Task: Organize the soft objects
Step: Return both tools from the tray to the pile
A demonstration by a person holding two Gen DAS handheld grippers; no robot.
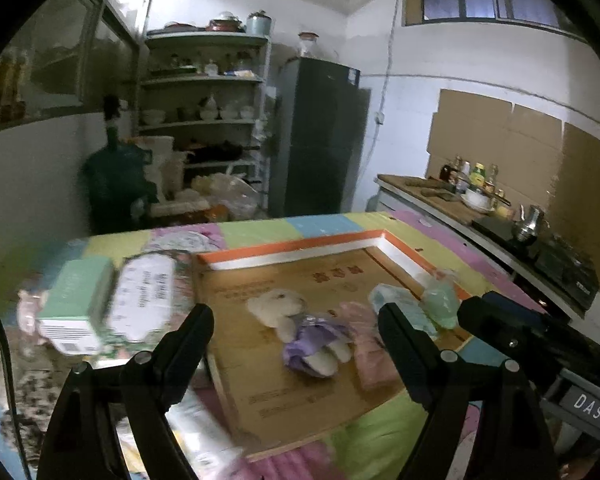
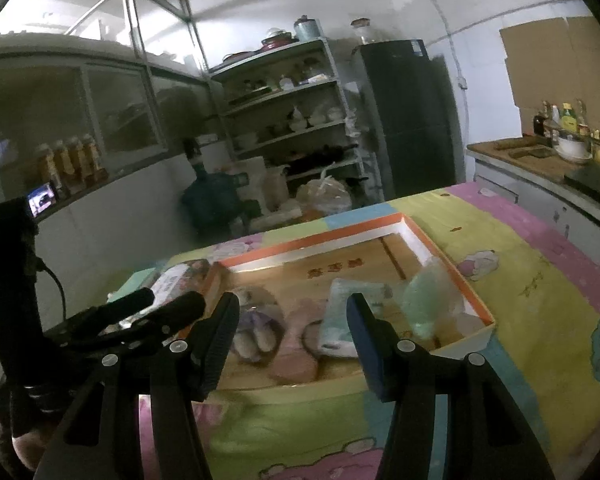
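Note:
A shallow cardboard box (image 1: 288,246) with an orange and white rim lies on the table; it also shows in the right wrist view (image 2: 476,304). Inside lie a white plush toy in a purple dress (image 1: 300,328) (image 2: 252,332), a pink packet (image 1: 374,356) (image 2: 294,360), a pale blue packet (image 1: 396,304) (image 2: 346,316) and a green bag (image 1: 440,300) (image 2: 424,304). My left gripper (image 1: 296,320) is open above the box's near edge, over the toy. My right gripper (image 2: 292,312) is open over the box's near side. Both are empty.
A green box (image 1: 76,300) and a floral tissue pack (image 1: 148,296) lie left of the cardboard box on the colourful tablecloth (image 2: 540,300). A shelf of dishes (image 1: 204,120) and a dark fridge (image 1: 320,136) stand behind. A counter with bottles (image 1: 472,184) runs along the right.

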